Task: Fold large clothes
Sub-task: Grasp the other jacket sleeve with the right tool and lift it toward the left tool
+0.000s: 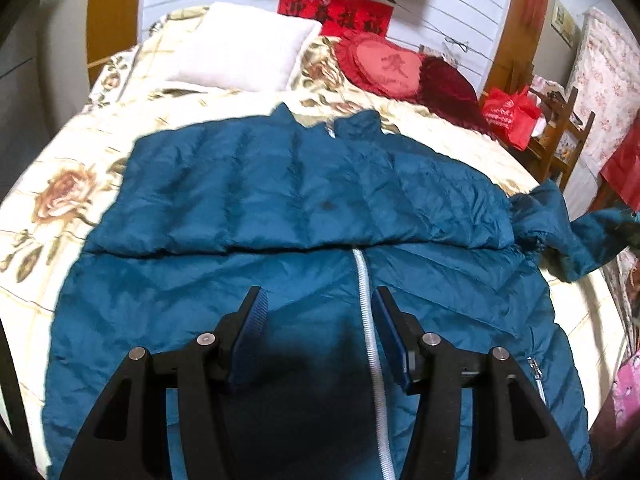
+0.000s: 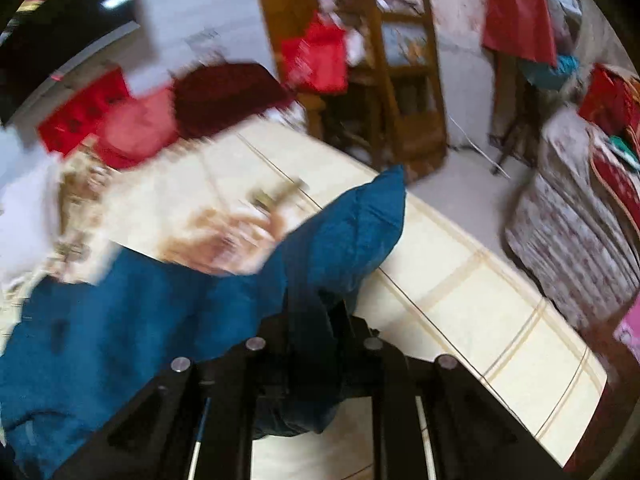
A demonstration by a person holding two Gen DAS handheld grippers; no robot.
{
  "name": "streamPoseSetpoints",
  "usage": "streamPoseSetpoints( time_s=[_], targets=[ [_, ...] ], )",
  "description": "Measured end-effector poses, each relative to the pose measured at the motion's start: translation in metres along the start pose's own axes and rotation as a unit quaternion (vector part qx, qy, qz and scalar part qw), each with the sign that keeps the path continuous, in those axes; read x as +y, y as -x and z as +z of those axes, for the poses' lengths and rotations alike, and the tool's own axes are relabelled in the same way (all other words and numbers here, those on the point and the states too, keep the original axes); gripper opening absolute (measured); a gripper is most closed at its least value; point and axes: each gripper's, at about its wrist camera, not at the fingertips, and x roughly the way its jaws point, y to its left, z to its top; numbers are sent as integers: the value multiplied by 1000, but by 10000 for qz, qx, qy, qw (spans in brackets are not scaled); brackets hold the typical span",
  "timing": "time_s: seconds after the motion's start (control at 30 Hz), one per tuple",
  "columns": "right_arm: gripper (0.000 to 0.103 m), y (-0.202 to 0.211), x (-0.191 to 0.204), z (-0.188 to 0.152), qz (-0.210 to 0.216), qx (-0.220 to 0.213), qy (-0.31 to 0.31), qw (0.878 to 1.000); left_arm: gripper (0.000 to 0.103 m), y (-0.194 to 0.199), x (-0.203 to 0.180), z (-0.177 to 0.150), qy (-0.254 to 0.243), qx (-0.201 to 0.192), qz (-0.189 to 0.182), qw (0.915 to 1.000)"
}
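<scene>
While the teal down jacket [image 1: 304,216] lies spread across the floral bedspread [image 1: 60,184], front up, one sleeve is folded across its chest and the white zipper [image 1: 370,320] runs down the middle toward the camera. Left gripper [image 1: 318,300]: jaws apart, nothing between the pads; it hangs over the jacket's lower front, the zipper passing just inside its right-hand finger. Whether the fingertips touch the cloth cannot be told. Right gripper [image 2: 316,320]: jaws closed on the jacket's other sleeve [image 2: 352,232], which stands up out of them in a blue fold above the bed's edge; view blurred. In the left view that sleeve trails off the jacket's far right side. Containers: a red bag [image 1: 510,116] sits on a wooden chair [image 1: 560,140] beside the bed, contents not readable. White pillow [image 1: 244,52] and red heart cushion [image 1: 384,66] at the head of the bed, well apart from the jacket.
</scene>
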Motion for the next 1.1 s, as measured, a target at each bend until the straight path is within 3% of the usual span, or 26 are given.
streamPoseSetpoints(
  time_s=[0.23, 0.53, 0.73, 0.9, 1.0, 1.1],
  targets=[
    [16, 74, 100, 26, 974, -442, 604, 9924, 36, 17, 39, 3, 397, -82, 285, 9988],
    [16, 106, 300, 11, 2418, -104, 1682, 9556, 36, 30, 96, 1, 1076, -209, 366, 9933],
    [15, 95, 421, -37, 3097, 523, 2173, 9242, 36, 28, 127, -4, 1352, -277, 502, 9891],
    [15, 79, 500, -92, 3408, 1062, 2575, 8979, 36, 19, 143, -7, 1534, -259, 443, 9868],
    [16, 60, 530, -131, 3452, 1343, 2756, 8871, 36, 13, 149, -9, 1627, -336, 418, 9852],
    [16, 37, 545, -169, 3329, 1615, 2837, 8847, 36, 9, 155, -10, 1697, -305, 377, 9843]
  ],
)
